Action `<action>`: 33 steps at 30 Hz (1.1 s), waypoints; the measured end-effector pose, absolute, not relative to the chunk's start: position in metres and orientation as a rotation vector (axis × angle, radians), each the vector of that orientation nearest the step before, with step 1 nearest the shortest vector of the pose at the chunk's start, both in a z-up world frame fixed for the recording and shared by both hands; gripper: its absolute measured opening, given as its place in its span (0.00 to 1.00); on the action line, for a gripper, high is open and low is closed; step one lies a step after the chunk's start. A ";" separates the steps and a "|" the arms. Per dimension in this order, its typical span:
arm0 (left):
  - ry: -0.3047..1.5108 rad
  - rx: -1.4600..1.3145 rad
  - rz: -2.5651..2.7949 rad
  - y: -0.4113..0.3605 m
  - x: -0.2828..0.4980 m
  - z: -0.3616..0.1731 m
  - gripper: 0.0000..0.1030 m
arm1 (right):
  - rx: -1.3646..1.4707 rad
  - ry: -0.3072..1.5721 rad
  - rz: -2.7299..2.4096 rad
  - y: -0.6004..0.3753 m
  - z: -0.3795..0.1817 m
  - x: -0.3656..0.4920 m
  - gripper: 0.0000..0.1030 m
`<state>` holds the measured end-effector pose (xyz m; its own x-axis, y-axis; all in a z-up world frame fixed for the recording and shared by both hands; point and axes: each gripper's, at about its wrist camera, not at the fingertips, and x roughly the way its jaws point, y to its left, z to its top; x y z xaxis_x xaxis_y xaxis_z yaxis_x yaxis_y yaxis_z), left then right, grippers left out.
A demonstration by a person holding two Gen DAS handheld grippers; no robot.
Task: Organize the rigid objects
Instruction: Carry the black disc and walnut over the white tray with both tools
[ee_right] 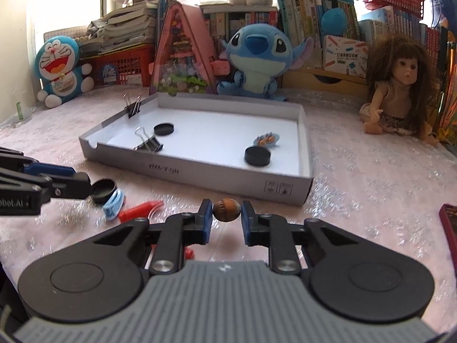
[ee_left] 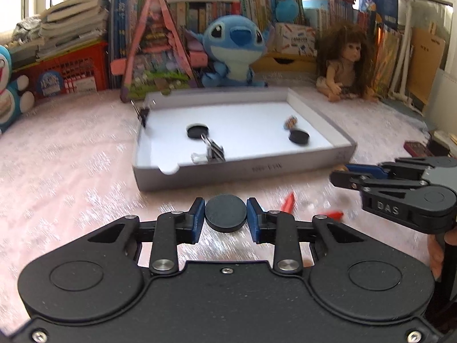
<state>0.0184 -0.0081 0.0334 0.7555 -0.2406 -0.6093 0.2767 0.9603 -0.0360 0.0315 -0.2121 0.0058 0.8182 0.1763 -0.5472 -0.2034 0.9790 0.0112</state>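
My left gripper (ee_left: 225, 213) is shut on a black disc (ee_left: 225, 211), held a little above the pink cloth in front of the shallow grey box (ee_left: 242, 170). In the right wrist view the same left gripper (ee_right: 95, 190) reaches in from the left with that disc (ee_right: 104, 190). My right gripper (ee_right: 227, 213) is shut on a small brown ribbed ball (ee_right: 227, 210), close to the box's front wall (ee_right: 217, 175). Inside the box lie two black discs (ee_right: 164, 128) (ee_right: 257, 156), a binder clip (ee_right: 148, 143) and a small blue ornament (ee_right: 267, 139). Another binder clip (ee_right: 132, 107) grips the box's left wall.
On the cloth before the box lie a light-blue clip (ee_right: 114, 201) and red pieces (ee_right: 140, 210). A dark red object (ee_right: 450, 228) sits at the right edge. Plush toys (ee_right: 257, 60), a doll (ee_right: 400, 85), a pink triangular house (ee_right: 182, 57) and book stacks line the back.
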 end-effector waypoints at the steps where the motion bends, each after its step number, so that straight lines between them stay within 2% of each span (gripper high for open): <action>1: 0.649 0.054 -0.276 -0.006 0.022 0.036 0.29 | -0.048 0.572 0.196 -0.213 0.008 0.032 0.25; 13: 0.623 0.007 -0.203 0.013 0.074 0.058 0.29 | -0.032 0.577 0.112 -0.227 0.026 0.059 0.25; 33: 0.703 0.026 -0.130 0.006 0.147 0.025 0.29 | -0.033 0.700 0.075 -0.229 0.009 0.116 0.25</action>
<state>0.1467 0.0058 0.0246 0.7552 -0.1103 -0.6461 0.1277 0.9916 -0.0200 0.1164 -0.2287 0.0095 0.7620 0.0579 -0.6450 -0.0804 0.9968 -0.0054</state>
